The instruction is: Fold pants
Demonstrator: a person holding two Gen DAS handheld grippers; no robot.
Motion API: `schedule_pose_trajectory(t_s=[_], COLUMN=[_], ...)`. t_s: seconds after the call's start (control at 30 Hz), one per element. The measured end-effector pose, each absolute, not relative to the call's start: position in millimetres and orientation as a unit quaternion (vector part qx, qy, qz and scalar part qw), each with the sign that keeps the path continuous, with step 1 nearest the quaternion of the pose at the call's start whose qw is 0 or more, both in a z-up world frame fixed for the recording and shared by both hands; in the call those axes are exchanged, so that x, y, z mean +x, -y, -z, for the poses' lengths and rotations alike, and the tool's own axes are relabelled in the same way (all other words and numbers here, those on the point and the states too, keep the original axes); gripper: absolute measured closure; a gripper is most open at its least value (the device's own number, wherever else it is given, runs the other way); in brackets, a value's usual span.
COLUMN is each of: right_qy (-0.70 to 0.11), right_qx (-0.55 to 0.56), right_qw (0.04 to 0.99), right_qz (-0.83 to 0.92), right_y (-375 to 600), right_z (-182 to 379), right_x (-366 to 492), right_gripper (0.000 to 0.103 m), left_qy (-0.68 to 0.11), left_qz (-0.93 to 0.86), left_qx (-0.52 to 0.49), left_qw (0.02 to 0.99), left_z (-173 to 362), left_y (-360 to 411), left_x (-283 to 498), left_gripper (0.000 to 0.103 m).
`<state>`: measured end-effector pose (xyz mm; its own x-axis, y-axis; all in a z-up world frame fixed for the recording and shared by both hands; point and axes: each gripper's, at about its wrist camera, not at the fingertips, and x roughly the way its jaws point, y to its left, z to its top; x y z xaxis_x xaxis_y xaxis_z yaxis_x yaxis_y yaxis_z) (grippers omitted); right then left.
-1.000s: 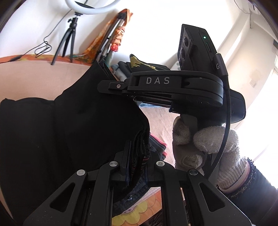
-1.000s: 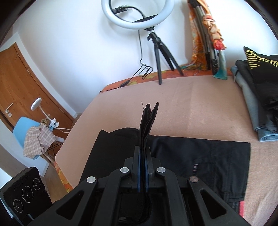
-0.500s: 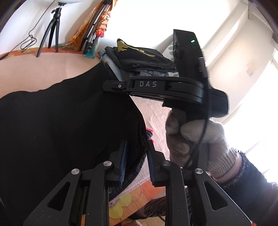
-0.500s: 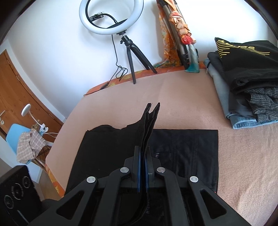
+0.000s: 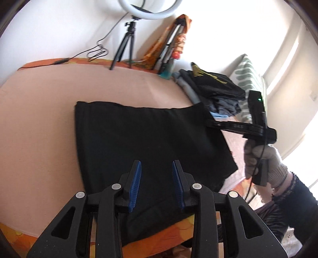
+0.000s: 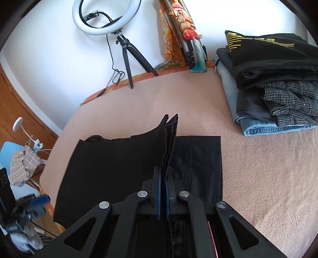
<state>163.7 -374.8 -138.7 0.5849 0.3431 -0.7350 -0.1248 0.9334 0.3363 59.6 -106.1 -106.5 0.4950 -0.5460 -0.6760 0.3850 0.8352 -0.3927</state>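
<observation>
Lying folded on the pink bed (image 5: pixel 39 119), the black pants (image 5: pixel 139 135) formed a flat dark rectangle reaching the near edge of the mattress. The left gripper (image 5: pixel 156 184) hovered over the near part of the pants with its jaws apart and nothing between the blue pads (image 5: pixel 135 186). The right gripper (image 6: pixel 163 195) had its jaws clamped on a raised corner of the pants (image 6: pixel 167 142), which stood up from the pads in several layers. In the left view, a gloved hand (image 5: pixel 264 162) gripped the handle of that gripper at the right edge of the pants. A stack of folded clothes (image 6: pixel 274 79) sat well apart at the far right of the bed. A ring light (image 6: pixel 105 17) on a tripod stood against the wall.
</observation>
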Motion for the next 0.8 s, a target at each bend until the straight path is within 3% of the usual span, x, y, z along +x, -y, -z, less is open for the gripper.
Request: schedule_pose_trajectory(t_s=[0.47,0.5,0.57,0.63,0.8], right_qy=[-0.467,-0.466,-0.462,-0.444,-0.385], right_qx=[0.069,0.066,0.06,0.048,-0.001], right_qw=[0.876,0.876,0.881,0.892,0.916], right_qz=[-0.102,-0.101,-0.084,-0.069,-0.111], right_y=[366,365,366,365,332], right_z=[168,167,162,147,109], right_x=[172,172,169,162,139], right_gripper=[0.1,0.098,0.081,0.073,0.069], left_qy=[-0.45,-0.446,-0.443,-0.437,-0.416], left_qz=[0.222,0.222,0.22,0.216,0.235], left_qx=[-0.033,-0.019,-0.018,-0.043,-0.01], left_qw=[0.865,0.867,0.869,0.872,0.878], left_z=[156,157,154,149,141], left_y=[82,84,82,74,81], left_x=[61,60,56,52,28], left_gripper=[0.073,0.073,0.073,0.073,0.073])
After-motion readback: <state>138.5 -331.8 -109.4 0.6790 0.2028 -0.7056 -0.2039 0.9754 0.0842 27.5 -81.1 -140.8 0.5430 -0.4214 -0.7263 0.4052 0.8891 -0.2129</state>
